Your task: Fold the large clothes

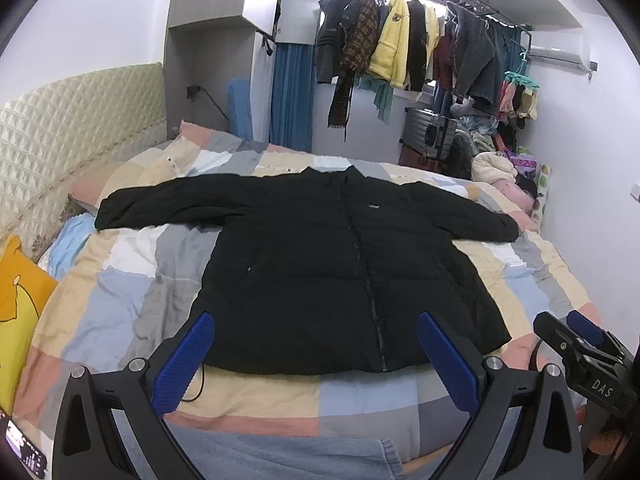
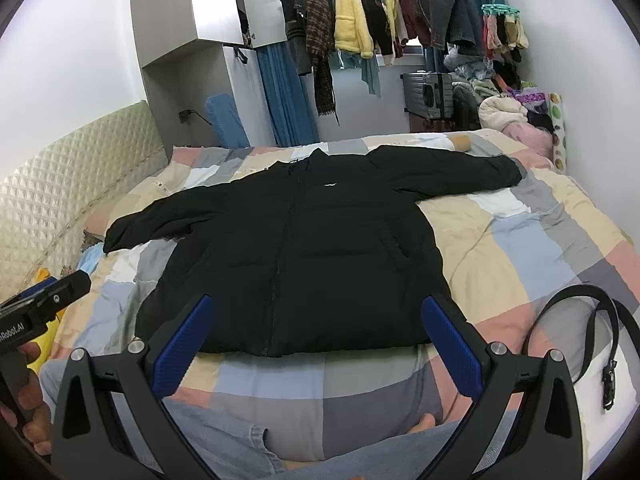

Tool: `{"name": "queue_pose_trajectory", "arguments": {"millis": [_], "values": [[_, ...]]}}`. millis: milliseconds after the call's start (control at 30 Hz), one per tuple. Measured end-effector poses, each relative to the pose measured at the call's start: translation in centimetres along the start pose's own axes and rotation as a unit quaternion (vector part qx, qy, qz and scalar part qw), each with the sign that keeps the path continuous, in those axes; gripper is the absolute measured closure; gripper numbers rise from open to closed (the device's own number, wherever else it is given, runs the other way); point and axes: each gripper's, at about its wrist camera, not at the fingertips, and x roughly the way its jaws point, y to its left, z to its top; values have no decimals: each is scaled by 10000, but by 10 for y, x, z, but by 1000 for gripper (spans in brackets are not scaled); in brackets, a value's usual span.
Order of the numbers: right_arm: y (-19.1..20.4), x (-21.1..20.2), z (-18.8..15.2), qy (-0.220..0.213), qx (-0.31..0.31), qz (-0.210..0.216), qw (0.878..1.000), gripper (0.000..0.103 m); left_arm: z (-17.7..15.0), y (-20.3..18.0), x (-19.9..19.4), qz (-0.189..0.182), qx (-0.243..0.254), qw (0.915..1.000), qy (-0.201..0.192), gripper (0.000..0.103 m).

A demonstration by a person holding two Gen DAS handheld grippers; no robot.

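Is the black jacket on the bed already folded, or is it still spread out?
Spread out. The black jacket lies flat on the bed, front up, both sleeves stretched sideways, no part turned over.

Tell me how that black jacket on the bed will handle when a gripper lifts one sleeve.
The jacket looks quilted and puffy, so probably bulky yet light. Its sleeves lie limp on the bed, so it will likely droop and drag. The smooth shell may slip between the fingers.

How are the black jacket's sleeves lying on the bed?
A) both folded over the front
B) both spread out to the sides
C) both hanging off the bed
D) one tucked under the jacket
B: the black jacket lies flat on the bed with each sleeve stretched out sideways, none folded in.
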Motion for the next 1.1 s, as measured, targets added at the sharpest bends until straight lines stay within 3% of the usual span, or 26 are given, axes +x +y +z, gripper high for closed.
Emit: {"name": "queue_pose_trajectory", "arguments": {"millis": [200,567,833,1033,1100], "values": [[-1,2,11,16,47,42,10000,0,20,5,-2,-160,-139,9997,-91,0],[-4,12,70,-192,196,-107,9996,0,83,1,13,-277,-93,9992,-265,0],[-14,46,106,-196,92,-266,9994,0,131,-7,54,-623,-11,9972,-409,0],[-42,83,131,-464,137,-353,9982,0,156,-6,97,-515,110,9962,-693,0],[-52,102,138,-513,0,-650,9966,0,154,-4,113,-496,191,9954,-797,0]]}}
